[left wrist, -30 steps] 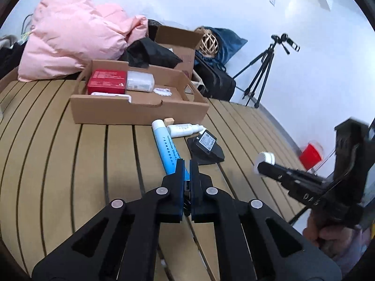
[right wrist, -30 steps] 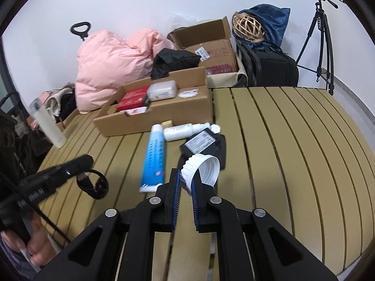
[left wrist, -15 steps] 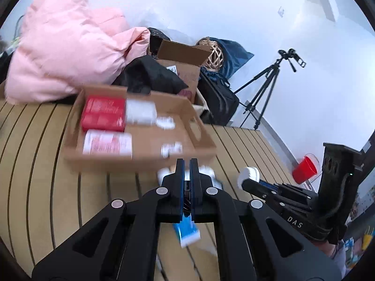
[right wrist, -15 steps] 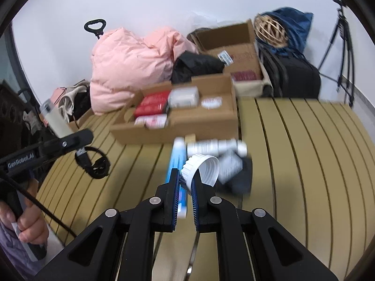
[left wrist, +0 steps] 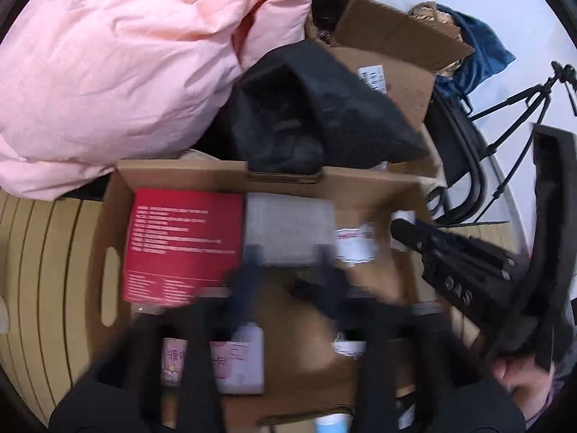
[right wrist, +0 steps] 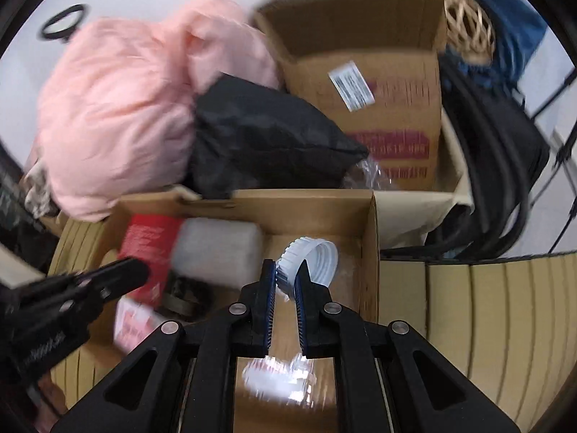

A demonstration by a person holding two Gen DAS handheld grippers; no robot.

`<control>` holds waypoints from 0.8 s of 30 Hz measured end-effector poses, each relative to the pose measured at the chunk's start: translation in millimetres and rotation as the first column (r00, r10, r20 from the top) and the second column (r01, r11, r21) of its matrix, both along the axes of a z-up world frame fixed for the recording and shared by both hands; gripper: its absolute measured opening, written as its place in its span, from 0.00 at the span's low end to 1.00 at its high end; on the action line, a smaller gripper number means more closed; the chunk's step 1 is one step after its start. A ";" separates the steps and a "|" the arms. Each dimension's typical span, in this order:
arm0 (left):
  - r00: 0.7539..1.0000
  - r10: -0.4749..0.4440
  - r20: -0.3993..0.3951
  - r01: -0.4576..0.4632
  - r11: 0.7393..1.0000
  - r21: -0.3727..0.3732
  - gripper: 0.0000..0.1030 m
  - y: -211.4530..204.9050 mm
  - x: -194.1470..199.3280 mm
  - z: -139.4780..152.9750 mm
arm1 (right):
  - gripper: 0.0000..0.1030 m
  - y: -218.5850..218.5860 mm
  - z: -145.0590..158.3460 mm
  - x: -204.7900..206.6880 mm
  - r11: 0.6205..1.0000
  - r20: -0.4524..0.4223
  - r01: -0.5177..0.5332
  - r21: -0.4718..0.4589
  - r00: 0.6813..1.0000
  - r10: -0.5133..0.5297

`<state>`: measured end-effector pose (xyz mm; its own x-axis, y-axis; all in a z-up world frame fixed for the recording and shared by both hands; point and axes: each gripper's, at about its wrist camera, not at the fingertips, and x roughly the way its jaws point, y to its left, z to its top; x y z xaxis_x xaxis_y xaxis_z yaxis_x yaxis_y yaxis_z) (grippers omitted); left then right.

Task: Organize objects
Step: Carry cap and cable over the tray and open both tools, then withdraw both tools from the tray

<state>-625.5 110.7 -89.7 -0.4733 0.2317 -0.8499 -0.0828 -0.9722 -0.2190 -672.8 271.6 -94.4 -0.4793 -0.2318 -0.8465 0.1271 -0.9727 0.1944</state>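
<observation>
My left gripper (left wrist: pixel 286 270) hovers blurred over the cardboard tray (left wrist: pixel 119 180), its jaws opening with the fingers clearly apart. I cannot tell whether anything is between them. In the right wrist view its black finger (right wrist: pixel 119 274) reaches over a small dark looped thing (right wrist: pixel 184 299) lying in the tray. My right gripper (right wrist: pixel 286 278) holds a white ribbed cap (right wrist: pixel 312 261) by its rim above the tray's right end (right wrist: pixel 369 223), and its jaws are starting to open. The left wrist view shows that gripper (left wrist: pixel 407 227) from the side.
In the tray lie a red box (left wrist: pixel 184 245), a whitish packet (left wrist: pixel 288 231) and a pink-and-white box (left wrist: pixel 238 361). Behind it are pink bedding (left wrist: pixel 126 72), a black bag (left wrist: pixel 306 119), a bigger carton (right wrist: pixel 378 108), a black suitcase (right wrist: pixel 497 151) and a tripod (left wrist: pixel 519 101). The slatted table (right wrist: pixel 487 324) extends to the right.
Both grippers have swept from over the table to above the tray. The left jaws, shut before, now stand apart. The right still carries the white cap.
</observation>
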 end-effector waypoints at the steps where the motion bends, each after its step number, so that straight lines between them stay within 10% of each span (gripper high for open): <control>1: 1.000 -0.004 -0.018 0.004 1.000 0.004 0.59 -3.0 3.0 1.2 | 0.21 2.1 -6.0 -5.8 1.000 0.018 0.010 0.003 1.000 -0.010; 3: 0.997 -0.029 -0.065 0.029 1.000 0.010 0.68 -10.0 11.5 9.4 | 0.89 3.6 -13.5 -12.9 1.000 0.022 0.027 0.016 0.999 -0.027; 5: 0.997 -0.040 -0.069 0.039 0.999 -0.018 0.73 -14.9 17.7 16.6 | 1.00 5.6 -9.1 -8.3 0.999 -0.033 0.014 -0.047 0.999 -0.016; 14: 0.989 -0.073 -0.128 0.061 0.993 -0.098 1.00 -39.0 84.8 66.9 | 1.00 -6.3 34.7 41.1 0.995 -0.086 -0.036 0.090 0.995 0.044; 24: 0.960 -0.090 -0.267 0.042 0.983 -0.181 1.00 -65.3 278.3 81.8 | 1.00 -8.9 88.5 228.2 0.992 -0.200 -0.089 0.087 0.974 0.105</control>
<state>-347.1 45.4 -7.8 -0.6812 0.1322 -0.7201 -0.1811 -0.9834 -0.0093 -444.6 262.7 -5.9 -0.6220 -0.2234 -0.7505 0.2503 -0.9649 0.0798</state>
